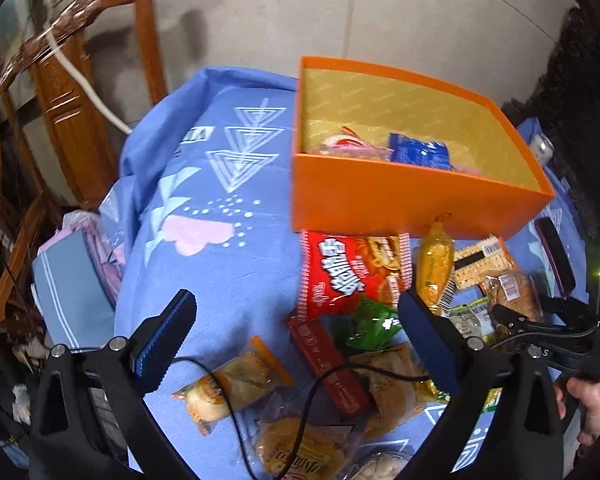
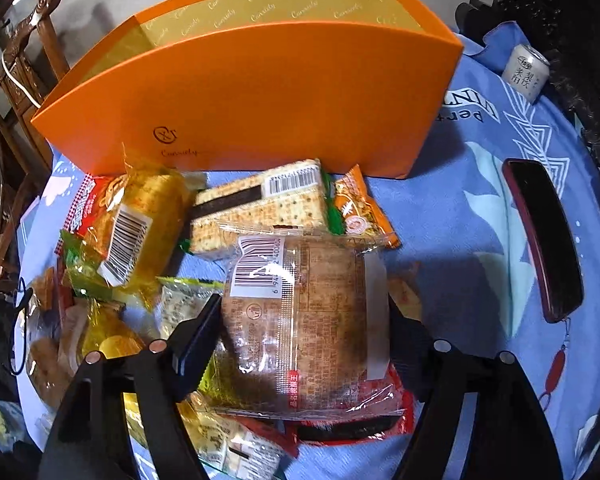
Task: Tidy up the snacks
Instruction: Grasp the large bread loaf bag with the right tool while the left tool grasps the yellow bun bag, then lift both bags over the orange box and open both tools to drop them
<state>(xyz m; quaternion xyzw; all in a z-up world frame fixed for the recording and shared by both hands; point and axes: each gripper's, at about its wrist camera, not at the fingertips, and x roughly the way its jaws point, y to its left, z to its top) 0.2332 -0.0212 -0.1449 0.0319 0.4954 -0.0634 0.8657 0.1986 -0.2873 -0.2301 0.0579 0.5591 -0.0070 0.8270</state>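
An orange box with a gold lining stands on the blue cloth; a red-and-white packet and a blue packet lie inside it. In front of it is a pile of snacks: a red bag, a yellow packet and crackers. My right gripper is shut on a brown bread packet that lies on the pile, one finger against each side. My left gripper hangs open above the pile's left part, with nothing between its fingers.
A dark red-rimmed flat object lies on the cloth right of the pile. A white can stands at the far right. A carved wooden chair is behind the table's left side. A person's hand holds the right gripper.
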